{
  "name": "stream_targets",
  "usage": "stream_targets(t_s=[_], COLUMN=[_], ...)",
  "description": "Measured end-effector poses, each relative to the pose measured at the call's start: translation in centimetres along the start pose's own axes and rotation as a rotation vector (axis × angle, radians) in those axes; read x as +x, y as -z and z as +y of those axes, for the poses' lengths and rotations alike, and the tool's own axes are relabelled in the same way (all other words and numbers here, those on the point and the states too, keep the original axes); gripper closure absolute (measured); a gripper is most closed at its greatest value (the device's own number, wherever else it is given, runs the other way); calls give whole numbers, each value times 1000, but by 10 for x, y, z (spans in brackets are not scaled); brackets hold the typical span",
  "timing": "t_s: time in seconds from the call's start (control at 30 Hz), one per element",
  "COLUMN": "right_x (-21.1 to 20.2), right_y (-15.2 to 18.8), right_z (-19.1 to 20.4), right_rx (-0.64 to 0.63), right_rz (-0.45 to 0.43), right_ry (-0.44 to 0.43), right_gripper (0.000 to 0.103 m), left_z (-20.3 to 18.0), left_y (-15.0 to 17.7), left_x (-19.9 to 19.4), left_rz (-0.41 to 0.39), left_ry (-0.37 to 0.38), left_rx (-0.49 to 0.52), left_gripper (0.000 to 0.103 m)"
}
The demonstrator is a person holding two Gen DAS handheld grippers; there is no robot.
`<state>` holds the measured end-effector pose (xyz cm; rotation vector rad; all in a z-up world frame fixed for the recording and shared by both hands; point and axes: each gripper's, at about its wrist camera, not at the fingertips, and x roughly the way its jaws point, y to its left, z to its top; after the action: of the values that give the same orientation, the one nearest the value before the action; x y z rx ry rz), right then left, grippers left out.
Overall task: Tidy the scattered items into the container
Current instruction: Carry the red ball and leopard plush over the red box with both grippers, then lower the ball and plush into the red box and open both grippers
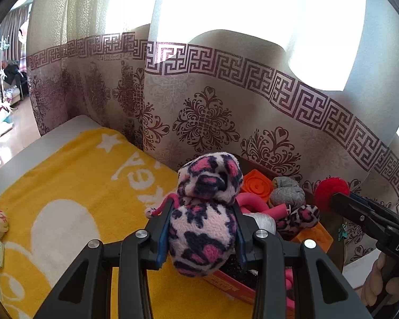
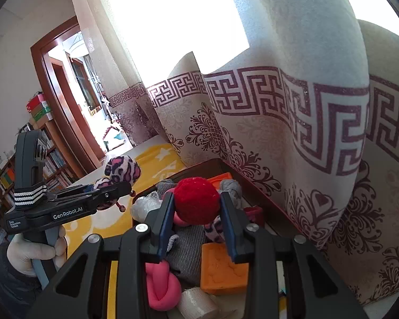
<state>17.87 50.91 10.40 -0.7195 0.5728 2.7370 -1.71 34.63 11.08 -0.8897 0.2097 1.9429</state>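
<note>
Leopard-print plush toy [image 1: 202, 228] pinched in left gripper [image 1: 202, 228] at the container [image 2: 226, 163] rim; red pompom [image 2: 196, 200] clamped in right gripper [image 2: 196, 212] above the piled contents. Risk: toy dropped short onto yellow towel [image 1: 74, 175], or pompom bouncing off the heap.

Two leopard-print plush toys [image 1: 203, 226] [image 1: 300, 216] and one red pompom [image 2: 196, 202] are visible. The box [image 2: 255, 188] holds two orange blocks [image 2: 222, 271] [image 1: 256, 187], one pink knot [image 2: 161, 284] and one grey yarn ball [image 1: 287, 191].
</note>
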Motion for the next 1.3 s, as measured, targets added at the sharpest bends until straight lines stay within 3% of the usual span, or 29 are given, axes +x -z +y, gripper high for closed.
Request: stream_targets(t_s=[0.23,0.27,0.37,0.47,0.57,0.83,1.0,1.3], right_x=[3,2,0,0,1,4,12,42], right_y=[-18,-20,-24,-25,-26,-26,-25,-22], right_z=[4,5,9,9,9,16,20,20], right_rx=[10,6,-1,6,10,-3,-10,-11], right_rz=[-48,-58,-75,-79,-77,-70,-50,21], right_ry=[-23,-23,-20,-18,-19,-34,-39,-26], right_gripper=[66,66,66,66,66,66,66,66], left_z=[-15,-17,-19,-24,-21,26,42,46], left_y=[-10,-9,-6,-4,-5,-11,-6,7], left_x=[37,40,43,38,31,10,16,45], left_rz=[67,79,86,63,42,-42,-28,35], left_ry=[82,93,145,180,158,52,11,18], left_rx=[41,47,47,59,46,-114,-154,-134], left_gripper=[61,58,30,30,30,29,29,29])
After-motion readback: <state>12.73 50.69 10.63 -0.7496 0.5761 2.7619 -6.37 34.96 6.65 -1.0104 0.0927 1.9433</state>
